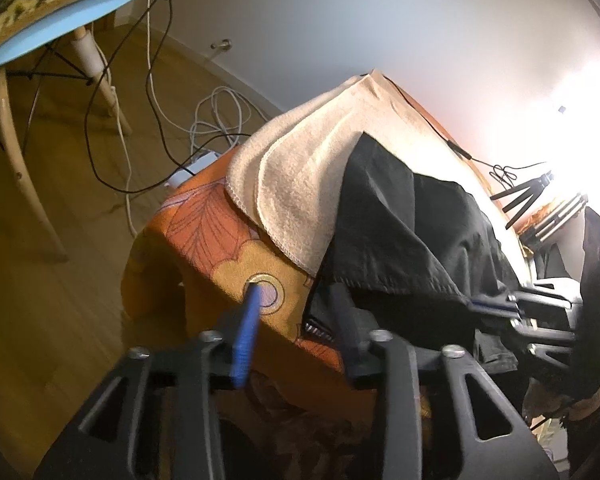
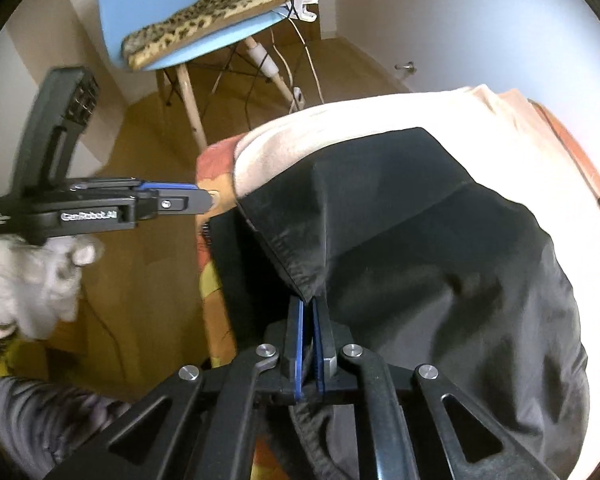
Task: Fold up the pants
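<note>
Black pants (image 1: 404,236) lie bunched on a cream towel (image 1: 300,184) on a table with an orange patterned cloth (image 1: 220,248). They also show in the right wrist view (image 2: 420,248). My left gripper (image 1: 296,300) is open at the table's near edge; its left blue finger (image 1: 246,340) is over the orange cloth, its right finger is under the pants' hanging edge. It also shows from the side in the right wrist view (image 2: 204,200). My right gripper (image 2: 309,308) is shut on a hemmed corner of the pants; it also shows in the left wrist view (image 1: 496,306).
A blue chair (image 2: 148,20) with a leopard-print cushion (image 2: 204,20) stands beyond the table on a wooden floor (image 1: 60,208). Cables (image 1: 216,120) lie on the floor. A small black tripod (image 1: 524,196) and a bright lamp stand at the table's far right.
</note>
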`<state>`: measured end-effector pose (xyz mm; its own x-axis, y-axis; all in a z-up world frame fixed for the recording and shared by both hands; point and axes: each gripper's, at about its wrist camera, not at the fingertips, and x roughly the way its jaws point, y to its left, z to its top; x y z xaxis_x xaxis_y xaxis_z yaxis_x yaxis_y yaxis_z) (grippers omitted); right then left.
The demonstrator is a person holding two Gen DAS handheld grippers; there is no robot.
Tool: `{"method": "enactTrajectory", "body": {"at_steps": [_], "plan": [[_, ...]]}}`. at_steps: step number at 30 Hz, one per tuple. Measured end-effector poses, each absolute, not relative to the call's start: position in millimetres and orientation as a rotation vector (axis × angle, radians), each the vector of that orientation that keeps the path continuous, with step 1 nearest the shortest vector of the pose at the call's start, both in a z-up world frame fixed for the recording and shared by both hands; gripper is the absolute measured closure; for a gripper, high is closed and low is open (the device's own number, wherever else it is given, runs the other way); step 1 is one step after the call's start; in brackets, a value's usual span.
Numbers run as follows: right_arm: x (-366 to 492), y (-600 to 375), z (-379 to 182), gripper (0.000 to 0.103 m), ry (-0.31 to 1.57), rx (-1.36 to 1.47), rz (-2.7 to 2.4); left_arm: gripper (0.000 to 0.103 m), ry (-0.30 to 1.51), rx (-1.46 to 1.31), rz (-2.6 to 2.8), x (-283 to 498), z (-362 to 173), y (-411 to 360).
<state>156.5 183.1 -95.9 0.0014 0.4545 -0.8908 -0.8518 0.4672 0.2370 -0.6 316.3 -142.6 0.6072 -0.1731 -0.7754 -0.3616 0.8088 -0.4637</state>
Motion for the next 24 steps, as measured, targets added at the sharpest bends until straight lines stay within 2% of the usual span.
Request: {"method": "enactTrajectory", "body": {"at_steps": [7, 18, 20, 21, 22, 24], "plan": [[126.8, 189.9, -112.4, 0.101, 1.181, -0.532, 1.125, 0.066, 0.95, -0.666, 0.096, 8.3, -146.6, 318.3], [122.2, 190.2, -122.6, 0.1, 1.214, -0.537, 1.132, 0.066, 0.981, -0.573, 0.079, 22.4, -146.6, 300.8], [125.3, 188.3, -122.2, 0.092, 1.232, -0.5, 1.142, 0.066, 0.983, -0.535, 0.076, 21.2, -146.0, 294.5], [130.3, 187.2, -121.1, 0.084, 1.252, -0.459, 1.154, 0.066, 0.98, -0.527, 0.075, 19.9, -146.1, 293.2], [133.6, 185.6, -118.7, 0.07, 1.262, -0.425, 1.163, 0.066, 0.975, -0.525, 0.074, 17.5, -146.0, 292.0], [144.4, 180.5, -105.4, 0.067, 1.265, -0.33, 1.168, 0.066, 0.967, -0.518, 0.071, 14.9, -145.8, 290.7]]}}
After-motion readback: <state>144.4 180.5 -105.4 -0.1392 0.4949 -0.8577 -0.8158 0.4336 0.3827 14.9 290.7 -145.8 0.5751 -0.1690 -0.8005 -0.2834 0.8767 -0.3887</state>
